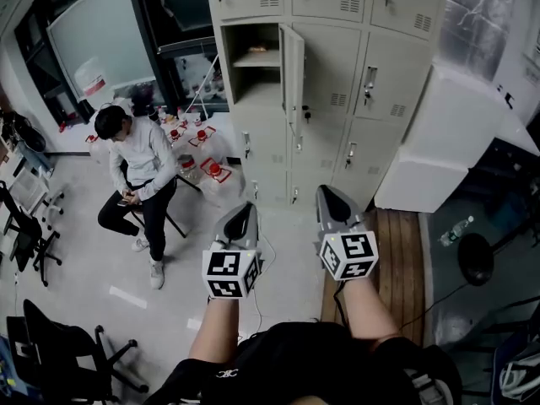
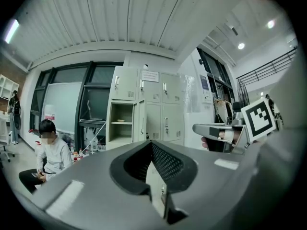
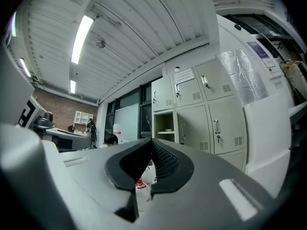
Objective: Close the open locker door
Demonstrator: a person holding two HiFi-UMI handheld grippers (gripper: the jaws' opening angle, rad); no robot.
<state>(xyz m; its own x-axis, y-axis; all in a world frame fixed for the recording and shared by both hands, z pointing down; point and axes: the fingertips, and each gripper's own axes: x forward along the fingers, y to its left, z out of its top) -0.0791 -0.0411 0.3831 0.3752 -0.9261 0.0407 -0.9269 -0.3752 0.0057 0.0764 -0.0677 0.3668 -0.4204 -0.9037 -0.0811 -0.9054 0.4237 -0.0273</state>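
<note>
A beige bank of lockers [image 1: 337, 74] stands ahead. One middle-row compartment [image 1: 253, 62] at its left is open, its door [image 1: 293, 70] swung out edge-on toward me. A small item lies on the shelf inside. Both grippers hang well short of the lockers, above the floor. My left gripper [image 1: 243, 213] has its jaws together and holds nothing. My right gripper [image 1: 331, 196] is also shut and empty. The open compartment [image 2: 121, 122] shows in the left gripper view, and again [image 3: 164, 127] in the right gripper view.
A person [image 1: 139, 171] sits on a chair at the left, looking down. Red-and-white items [image 1: 202, 146] lie on the floor near the lockers. A large white box [image 1: 439, 137] stands right of the lockers. Black office chairs [image 1: 59, 344] stand at the lower left.
</note>
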